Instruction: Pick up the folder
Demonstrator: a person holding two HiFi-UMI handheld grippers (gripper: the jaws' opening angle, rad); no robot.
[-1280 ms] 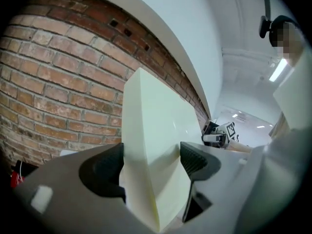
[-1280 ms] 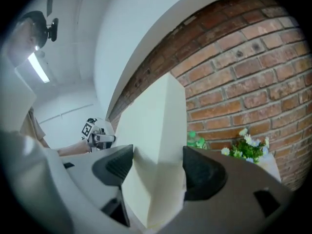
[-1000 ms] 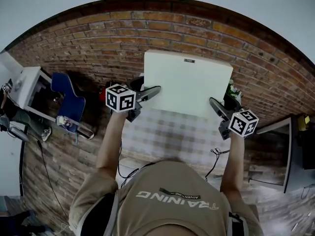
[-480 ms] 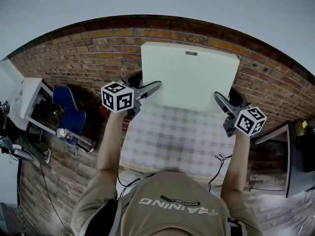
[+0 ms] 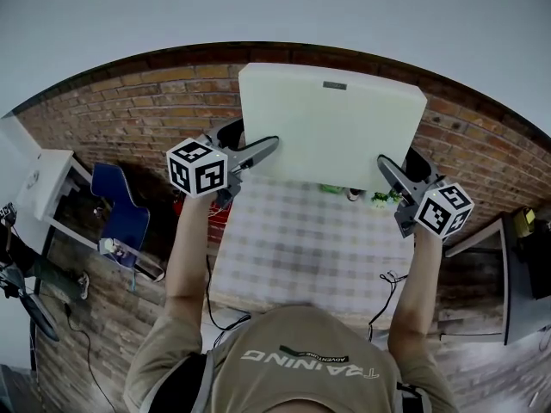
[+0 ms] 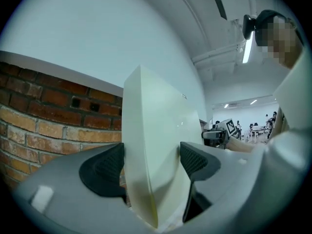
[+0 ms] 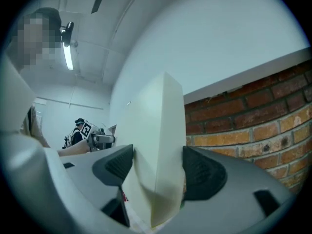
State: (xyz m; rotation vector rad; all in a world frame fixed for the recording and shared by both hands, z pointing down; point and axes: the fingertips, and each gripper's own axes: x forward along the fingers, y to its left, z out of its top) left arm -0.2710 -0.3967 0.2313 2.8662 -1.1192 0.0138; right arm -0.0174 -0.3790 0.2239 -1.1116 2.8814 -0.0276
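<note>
While both grippers clamp it, the folder [image 5: 331,127] is held up over the far end of the checked table [image 5: 301,256].
Left gripper [image 5: 255,144] pinches the folder's left edge and right gripper [image 5: 398,167] its right edge. In each gripper view, dark pads [image 6: 105,172] press on both faces. A brick wall [image 5: 146,110] stands beyond.

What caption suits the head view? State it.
Cream folder clamped by left tool and right tool over the checked table.
</note>
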